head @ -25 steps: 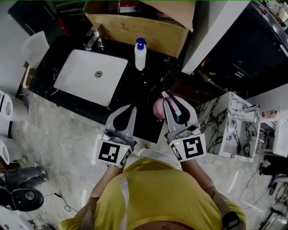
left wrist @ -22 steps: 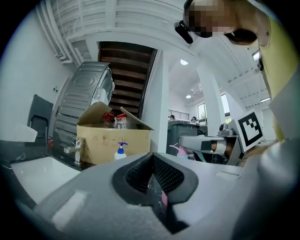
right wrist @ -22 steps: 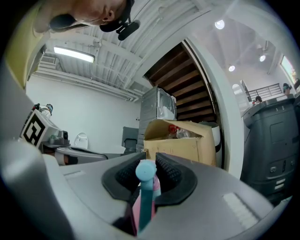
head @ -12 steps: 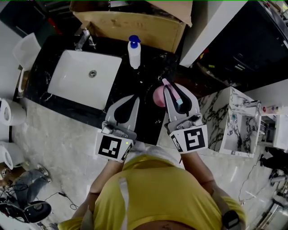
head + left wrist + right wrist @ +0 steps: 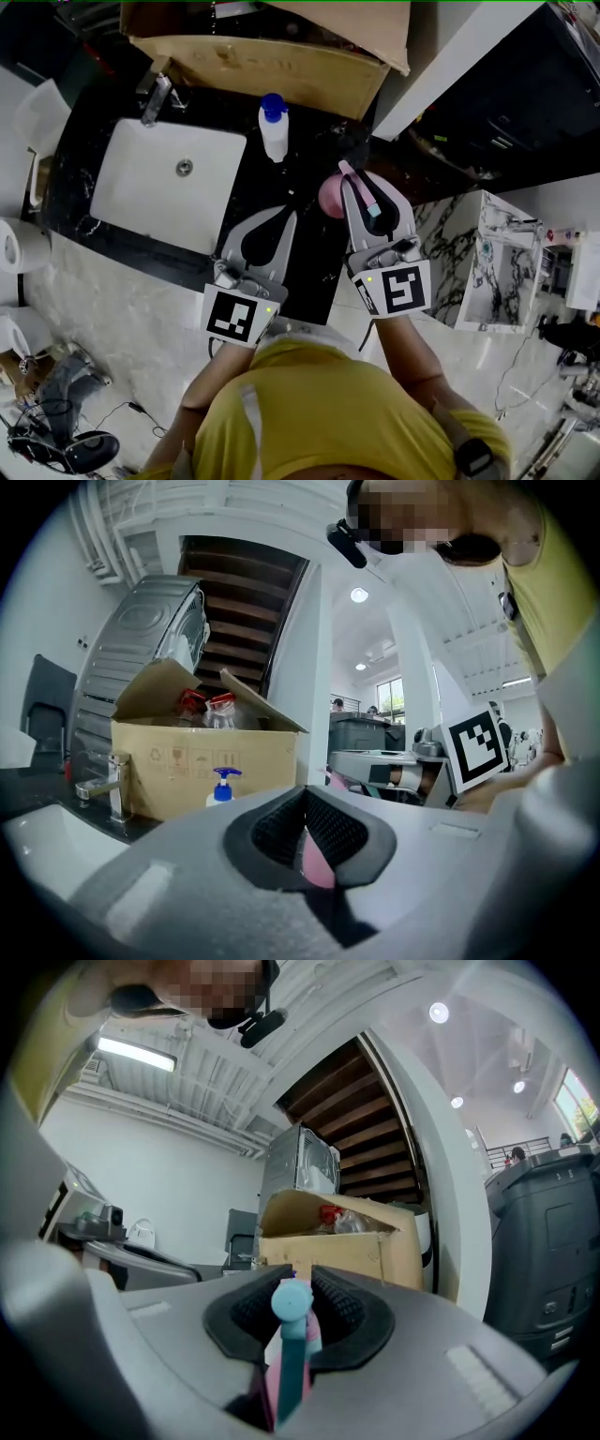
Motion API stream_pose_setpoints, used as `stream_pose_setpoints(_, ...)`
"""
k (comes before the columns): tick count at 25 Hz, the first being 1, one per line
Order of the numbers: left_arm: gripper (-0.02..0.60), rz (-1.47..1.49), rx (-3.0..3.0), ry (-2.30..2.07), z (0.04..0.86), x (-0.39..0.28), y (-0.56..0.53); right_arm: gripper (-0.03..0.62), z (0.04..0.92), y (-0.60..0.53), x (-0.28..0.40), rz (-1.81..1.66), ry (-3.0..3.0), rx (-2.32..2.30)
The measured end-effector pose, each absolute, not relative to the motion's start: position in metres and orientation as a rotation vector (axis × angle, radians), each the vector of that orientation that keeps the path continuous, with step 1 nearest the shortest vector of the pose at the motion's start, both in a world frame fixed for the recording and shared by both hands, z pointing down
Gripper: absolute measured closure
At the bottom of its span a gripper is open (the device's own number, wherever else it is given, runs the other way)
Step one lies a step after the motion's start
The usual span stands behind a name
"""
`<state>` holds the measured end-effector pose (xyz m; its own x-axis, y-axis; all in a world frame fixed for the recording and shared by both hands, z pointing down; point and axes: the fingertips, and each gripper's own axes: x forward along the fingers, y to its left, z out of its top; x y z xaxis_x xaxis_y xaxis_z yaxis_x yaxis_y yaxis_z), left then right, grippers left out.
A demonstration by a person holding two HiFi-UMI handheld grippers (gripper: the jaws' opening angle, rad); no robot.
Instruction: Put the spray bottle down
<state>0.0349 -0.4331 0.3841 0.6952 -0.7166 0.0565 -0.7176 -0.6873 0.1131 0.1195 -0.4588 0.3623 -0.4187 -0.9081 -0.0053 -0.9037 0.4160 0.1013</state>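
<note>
The pink spray bottle [image 5: 330, 195] with a teal trigger head [image 5: 292, 1307] hangs over the right part of the black counter [image 5: 309, 258]. My right gripper [image 5: 364, 192] is shut on its neck, and the teal head sticks out between the pads [image 5: 342, 1309]. To its left, my left gripper [image 5: 288, 217] is held level over the counter, its tips together with nothing between them. In the left gripper view the shut jaws [image 5: 305, 803] show only a strip of the pink bottle [image 5: 317, 862] beyond them.
A white sink basin [image 5: 164, 178] with a chrome faucet [image 5: 155, 94] is set in the counter's left half. A blue-capped pump bottle [image 5: 273, 127] stands behind the grippers, in front of an open cardboard box [image 5: 272, 52]. A marble cabinet [image 5: 478, 262] stands to the right.
Both grippers have moved forward over the counter, closer to the pump bottle and the box. The right gripper's hold on the spray bottle is unchanged, and the left stays shut.
</note>
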Motion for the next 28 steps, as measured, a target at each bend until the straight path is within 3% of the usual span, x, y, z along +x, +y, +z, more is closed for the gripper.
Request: stream_pose_setpoints(28,0.58,0.121,2.748,-1.054,0.438,0.071,-0.488,0.53,0.405,-0.565,0.168,-0.082,-2.494,1.822)
